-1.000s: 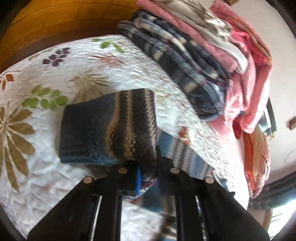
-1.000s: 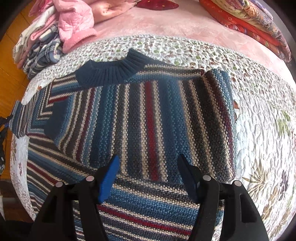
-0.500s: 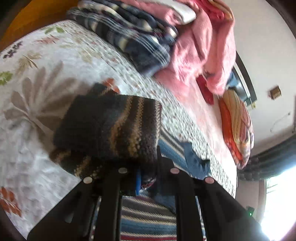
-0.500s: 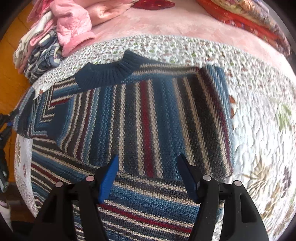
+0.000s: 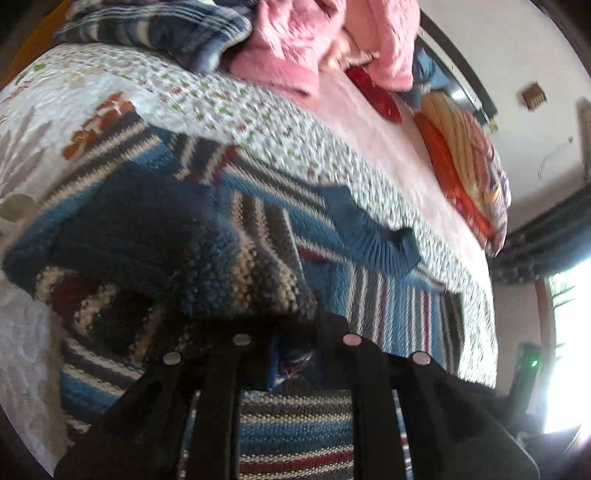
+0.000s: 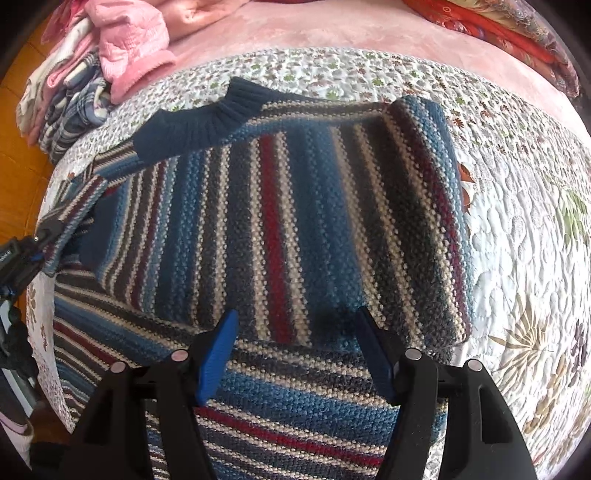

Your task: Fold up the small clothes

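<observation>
A striped knit sweater (image 6: pixel 295 229) in blue, red, cream and dark bands lies on the floral quilt (image 6: pixel 524 258), its dark blue ribbed collar (image 6: pixel 207 122) toward the far side. Its right side is folded over the body. My right gripper (image 6: pixel 295 350) hovers open just above the sweater's lower part, nothing between its blue fingers. My left gripper (image 5: pixel 295 347) is shut on the sweater's left sleeve (image 5: pixel 177 251), which hangs lifted over the sweater body (image 5: pixel 388 302). In the right wrist view the left gripper (image 6: pixel 40 240) shows at the left edge, pinching that sleeve.
A pile of pink and plaid clothes (image 6: pixel 92 70) sits at the quilt's far left corner. A pink sheet (image 6: pixel 332 29) covers the bed beyond the quilt, with red and orange bedding (image 6: pixel 498 33) at the far right. An orange-brown floor (image 6: pixel 18 147) shows past the left edge.
My left gripper has carried the sleeve up off the quilt and over toward the sweater body. The right gripper has stayed open, almost still.
</observation>
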